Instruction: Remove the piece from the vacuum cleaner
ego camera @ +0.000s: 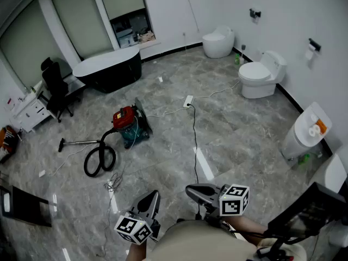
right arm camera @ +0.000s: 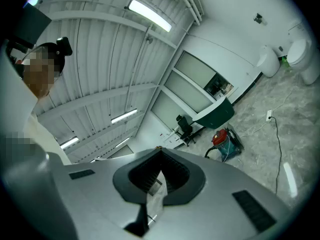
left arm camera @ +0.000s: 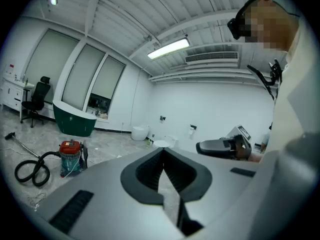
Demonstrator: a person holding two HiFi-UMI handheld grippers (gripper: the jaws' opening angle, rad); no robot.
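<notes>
The vacuum cleaner [ego camera: 128, 124] has a red lid and a teal body and stands on the grey marble floor, well ahead of me. Its black hose [ego camera: 99, 159] loops to the front left, and a thin wand [ego camera: 76, 142] lies beyond it. In the left gripper view the vacuum cleaner [left arm camera: 70, 156] and its hose [left arm camera: 32, 169] are far off. It shows small in the right gripper view as the vacuum cleaner [right arm camera: 223, 141]. My left gripper [ego camera: 154, 193] and right gripper [ego camera: 188, 189] are held close to my body, both shut and holding nothing. Each is seen shut in its own view: the left gripper [left arm camera: 162, 150] and the right gripper [right arm camera: 160, 149].
A black bathtub [ego camera: 109, 69] stands at the back, with an office chair [ego camera: 56, 88] to its left. Toilets [ego camera: 261, 75] line the right wall. A power strip [ego camera: 188, 100] trails a cable across the floor towards me. A black frame [ego camera: 310, 211] stands at my right.
</notes>
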